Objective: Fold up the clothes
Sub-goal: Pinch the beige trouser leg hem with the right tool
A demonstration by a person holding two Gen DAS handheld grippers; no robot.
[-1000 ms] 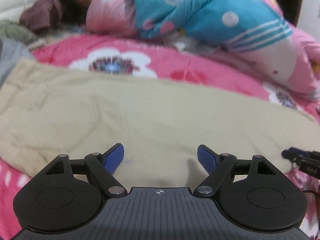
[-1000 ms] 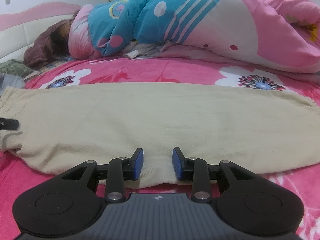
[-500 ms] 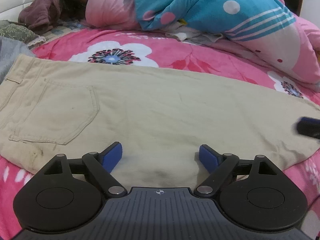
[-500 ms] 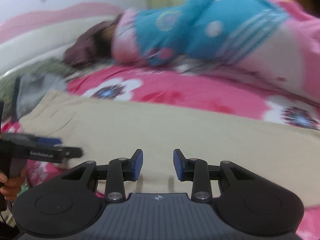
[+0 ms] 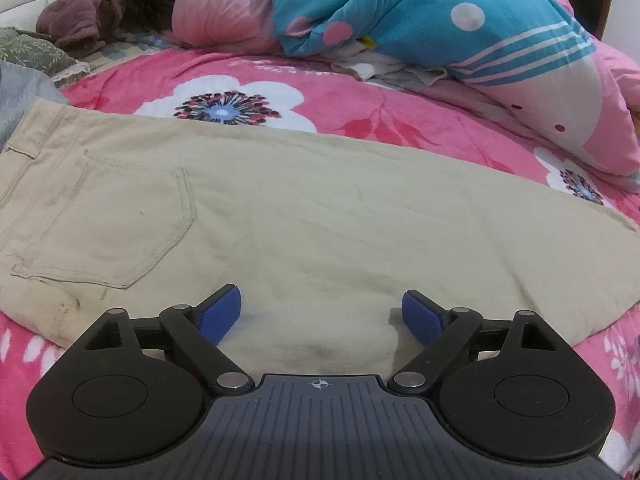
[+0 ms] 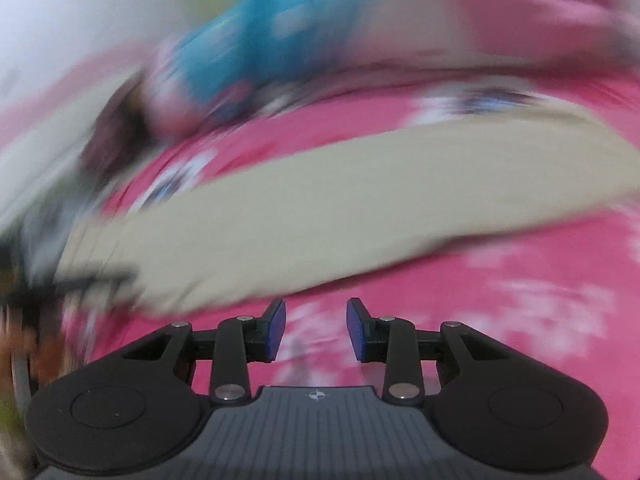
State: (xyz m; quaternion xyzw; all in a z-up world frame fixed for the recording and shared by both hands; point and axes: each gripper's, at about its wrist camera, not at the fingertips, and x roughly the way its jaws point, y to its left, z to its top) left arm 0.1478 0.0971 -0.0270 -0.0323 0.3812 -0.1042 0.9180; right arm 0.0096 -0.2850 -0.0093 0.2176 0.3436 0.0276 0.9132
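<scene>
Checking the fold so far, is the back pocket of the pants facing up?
Yes, the stitched pocket shows on top of the beige pants in the left wrist view.

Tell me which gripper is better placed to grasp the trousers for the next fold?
Probably the left gripper: its opening jaws straddle the beige trousers' near edge. The right gripper is over bare pink bedspread.

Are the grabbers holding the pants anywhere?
No. The left gripper has its jaws opening over the beige pants, gripping nothing; the right gripper is empty.

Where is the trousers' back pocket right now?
In the left wrist view, the back pocket sits left on the beige trousers, beyond the left gripper.
</scene>
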